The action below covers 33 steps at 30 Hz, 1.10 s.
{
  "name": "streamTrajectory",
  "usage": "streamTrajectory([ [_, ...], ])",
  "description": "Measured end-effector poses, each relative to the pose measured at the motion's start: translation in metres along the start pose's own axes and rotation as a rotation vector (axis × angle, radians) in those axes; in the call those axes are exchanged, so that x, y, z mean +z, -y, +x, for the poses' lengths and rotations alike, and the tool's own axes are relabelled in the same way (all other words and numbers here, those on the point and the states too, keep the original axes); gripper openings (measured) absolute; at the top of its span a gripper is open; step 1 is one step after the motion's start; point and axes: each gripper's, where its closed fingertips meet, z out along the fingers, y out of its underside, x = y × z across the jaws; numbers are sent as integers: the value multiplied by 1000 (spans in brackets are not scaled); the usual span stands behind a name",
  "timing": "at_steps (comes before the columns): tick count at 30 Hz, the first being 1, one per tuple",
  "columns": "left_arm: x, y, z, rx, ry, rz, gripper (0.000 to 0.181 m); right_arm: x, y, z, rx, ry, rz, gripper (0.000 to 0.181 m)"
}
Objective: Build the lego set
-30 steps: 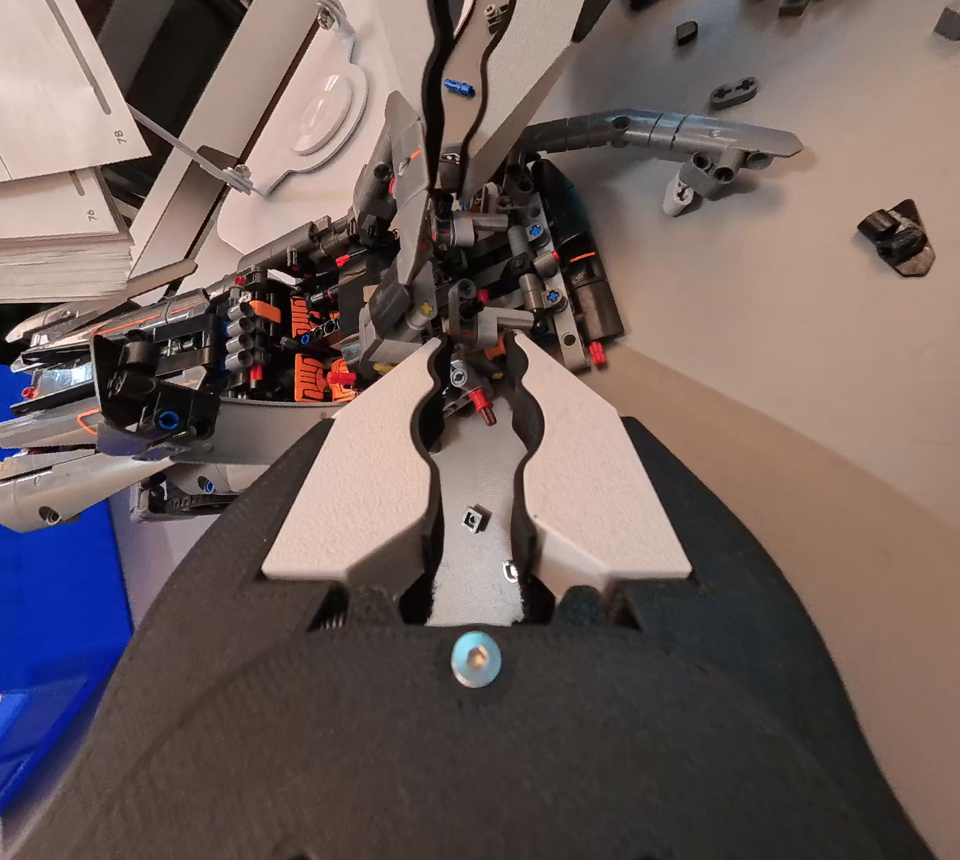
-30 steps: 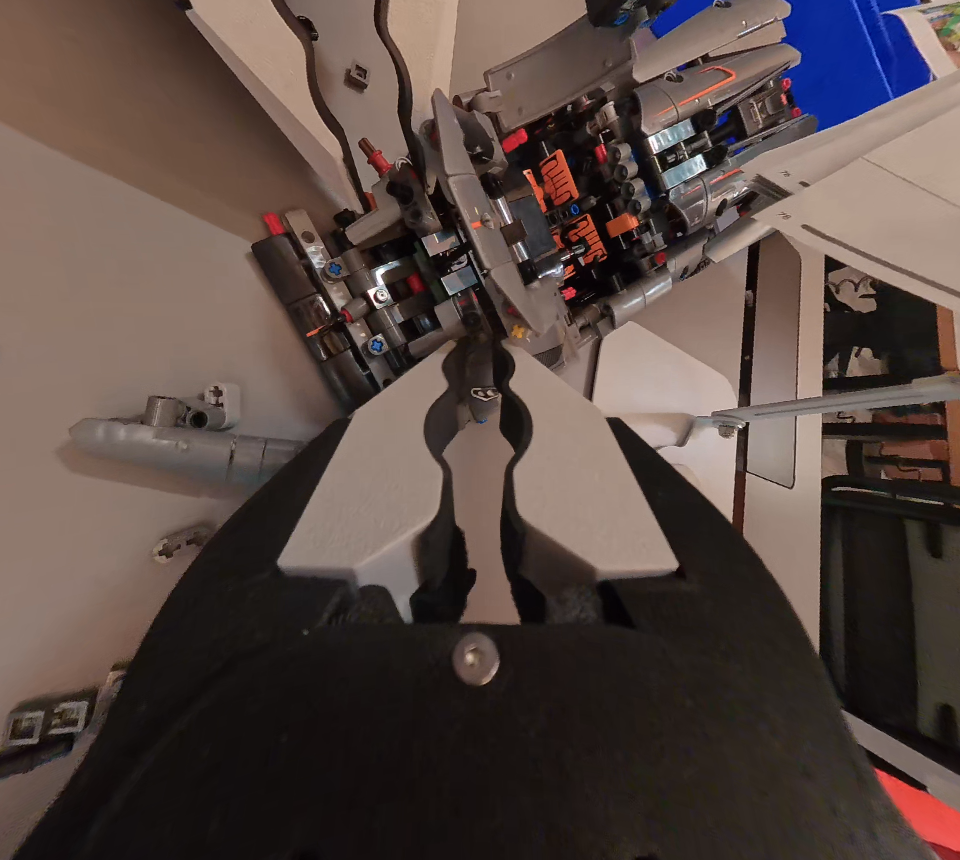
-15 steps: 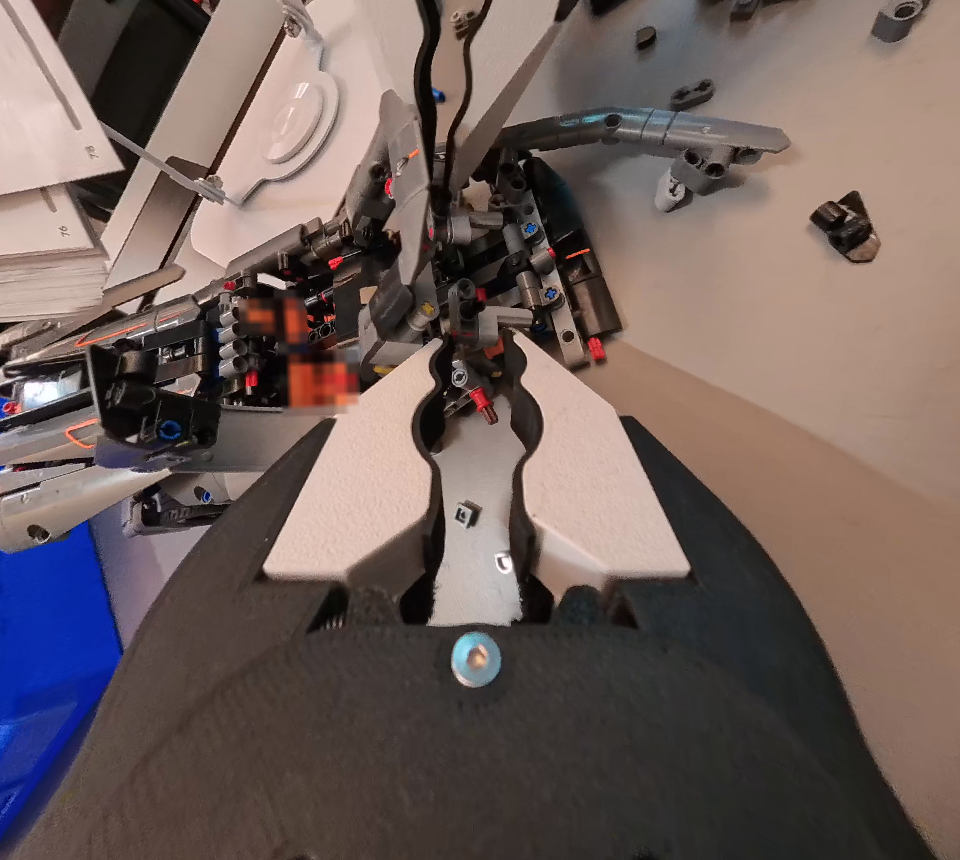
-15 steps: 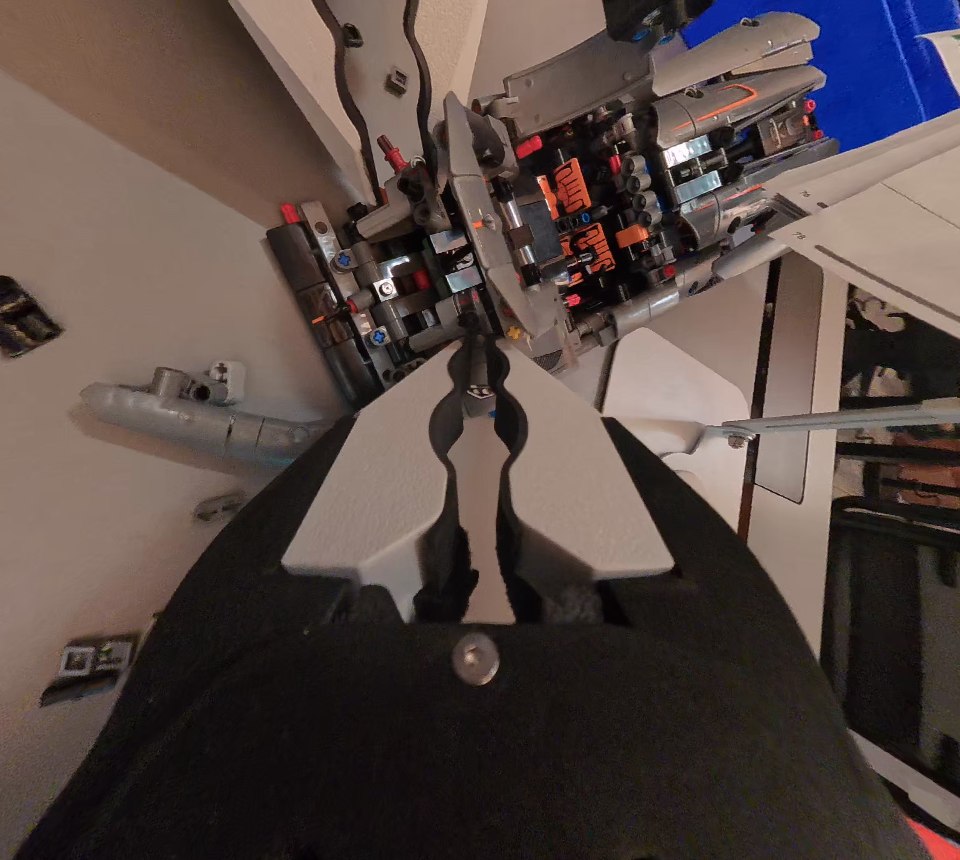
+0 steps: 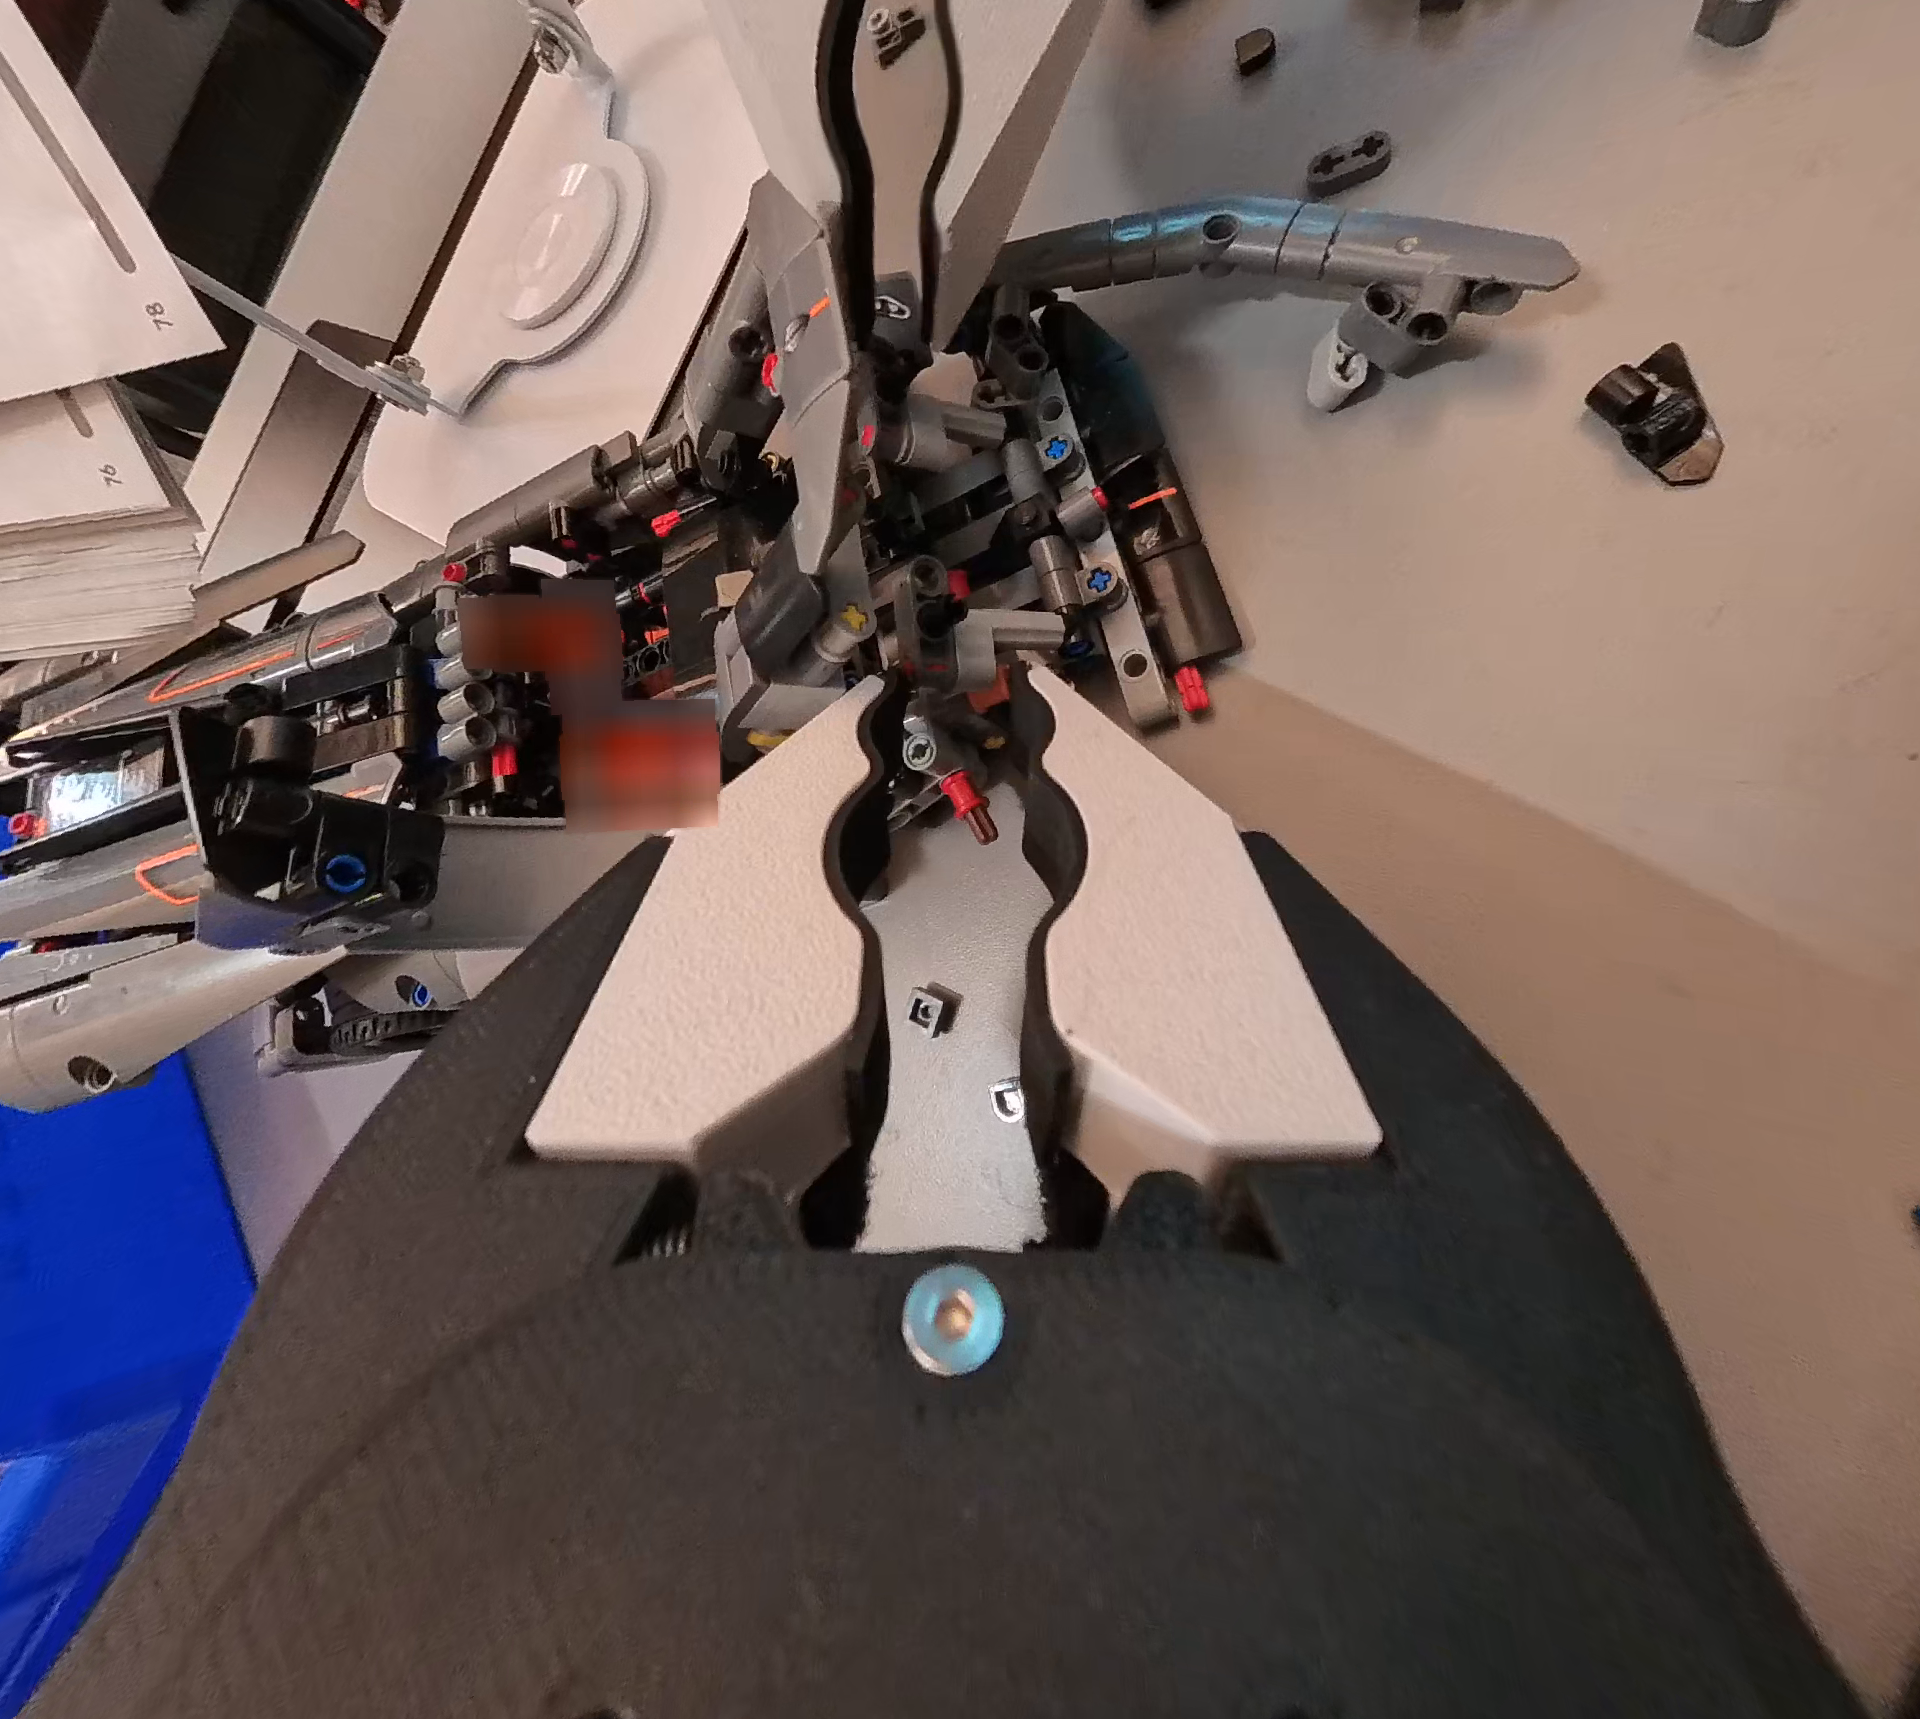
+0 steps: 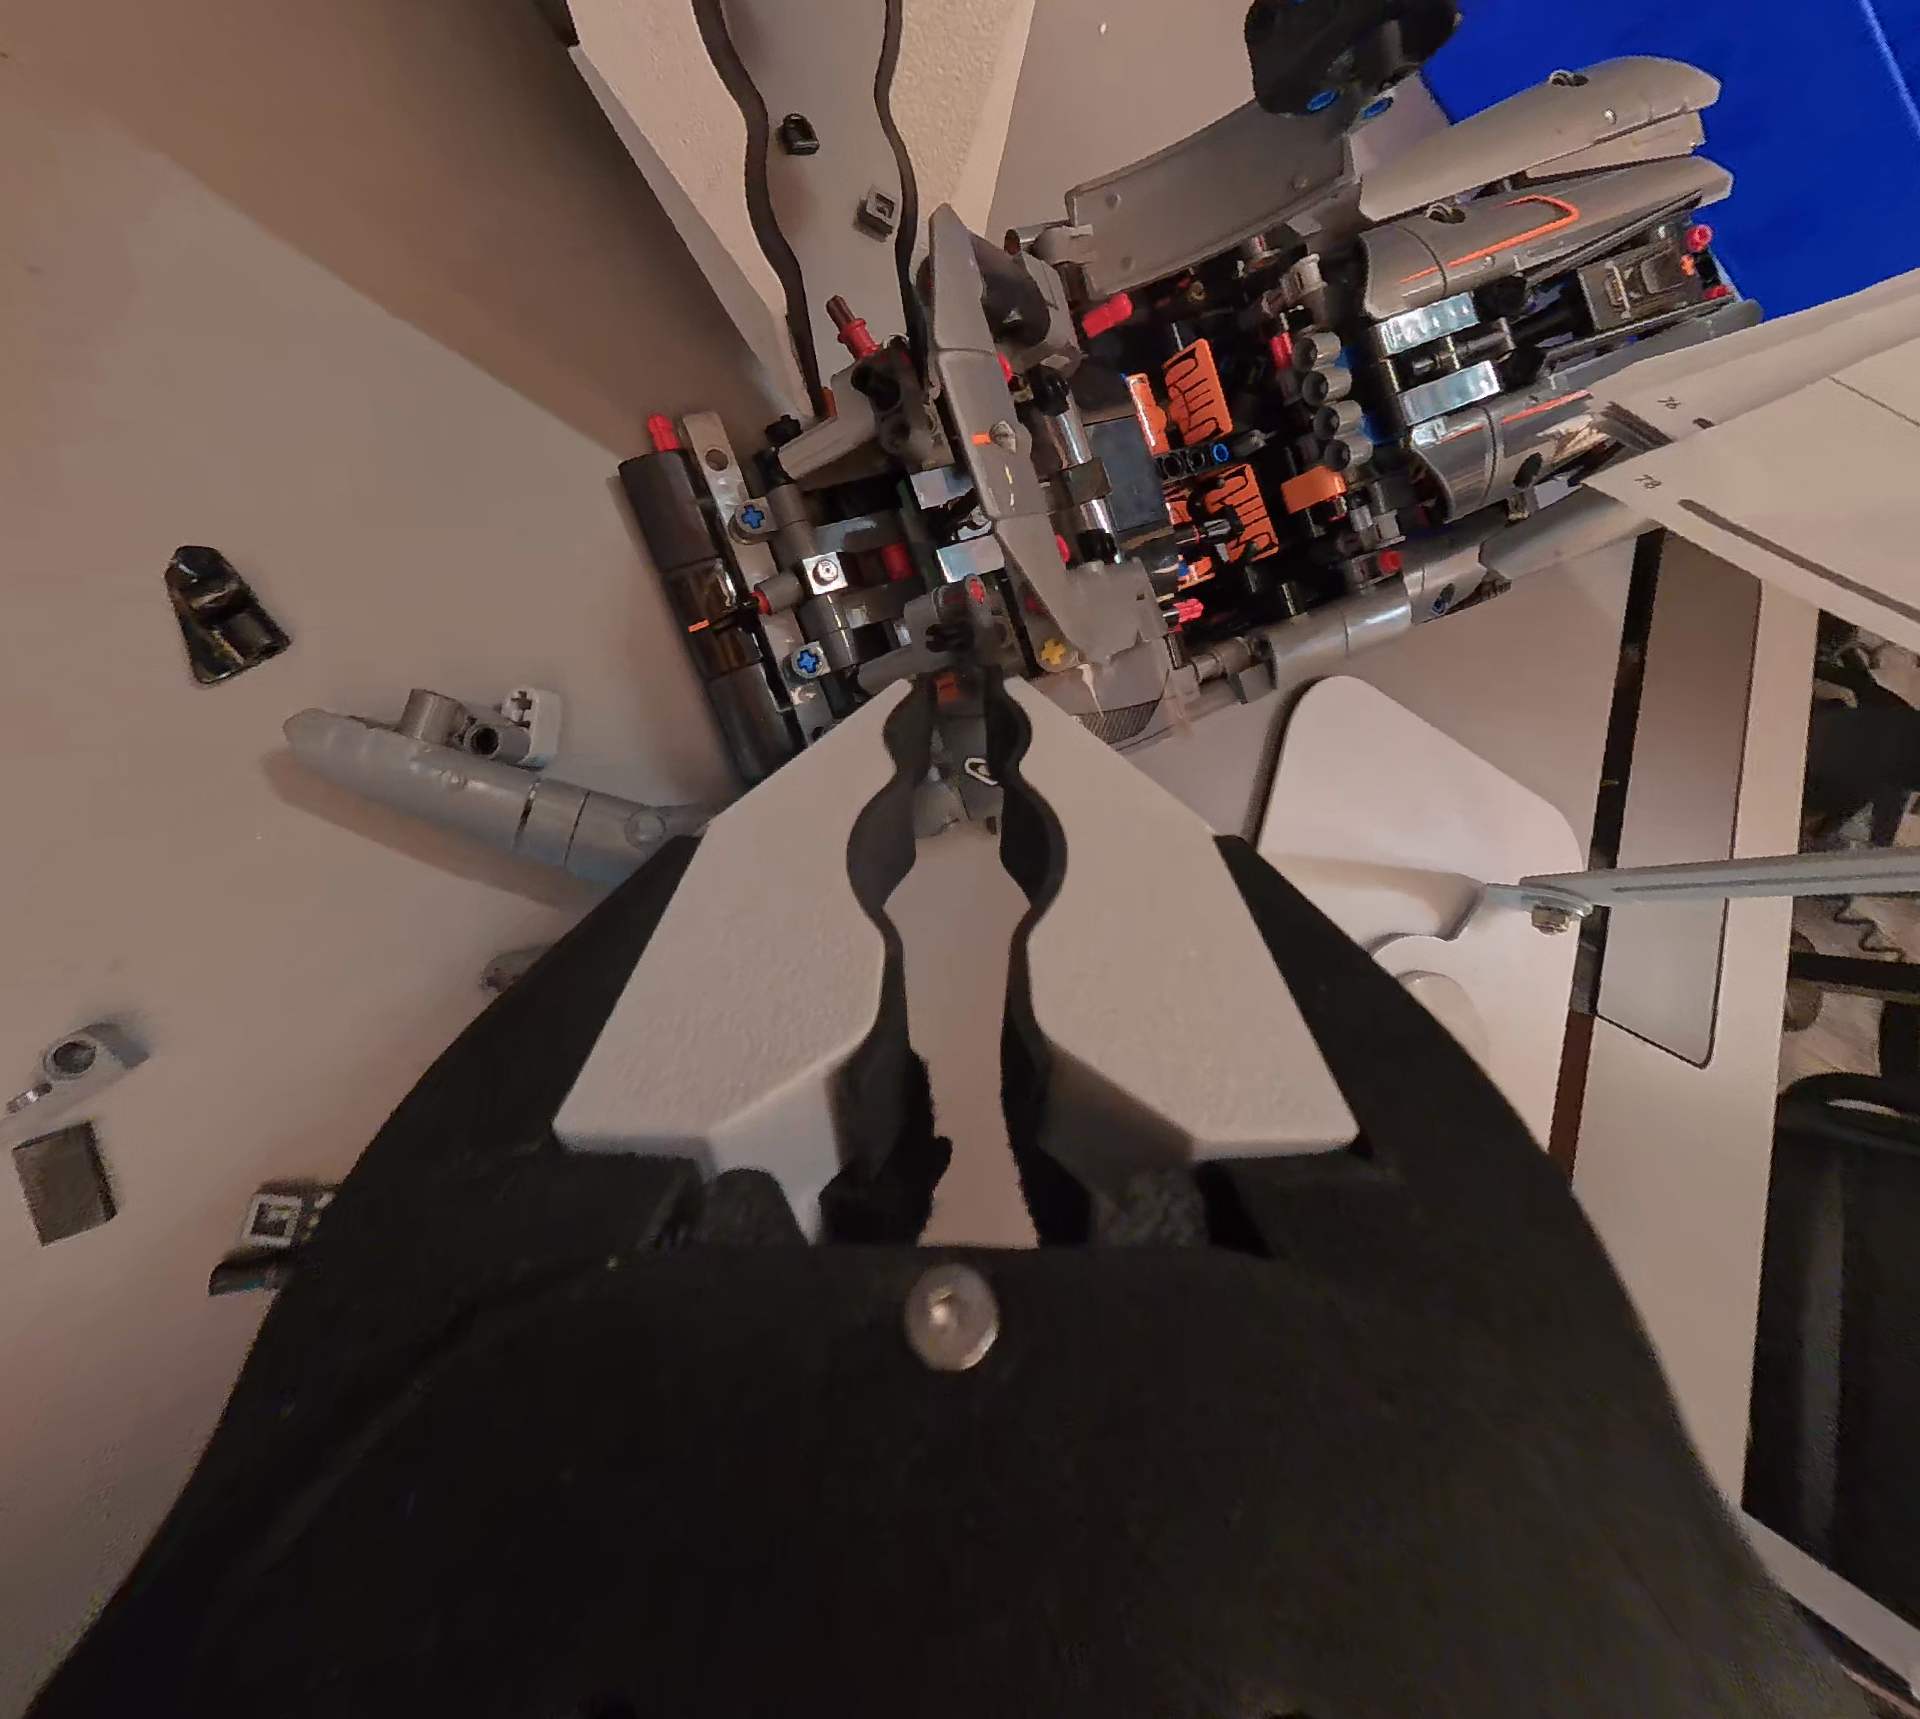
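Across the half-built model (image 5: 935,526), both grippers, left (image 5: 951,703) and right (image 6: 961,693), pinch its frame (opposite sides); uneven squeezing could pop pins loose.

A pale beige tabletop (image 5: 1558,734) fills the scene under warm, dim light. A white stand (image 5: 488,235) with thin metal rods holds a thick open booklet (image 5: 73,464) at the table's far side. A blue bin (image 6: 1714,7) sits nearby, and dark shelving (image 5: 208,69) behind holds orange items.

Glossy plastic lego model (image 5: 831,526) (matt table (image 5: 1558,630))
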Motion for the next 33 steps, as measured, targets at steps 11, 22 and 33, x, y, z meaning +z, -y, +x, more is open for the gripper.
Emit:
streamTrajectory([
  [11,0,0,0,1,2,4,17,-8,2,-4,-21,43,12,2],
  [22,1,0,0,6,5,9,18,-5,0,-7,-27,49,9,7],
  [33,0,0,0,22,14,5,17,-9,0,-14,-32,100,9,5],
])
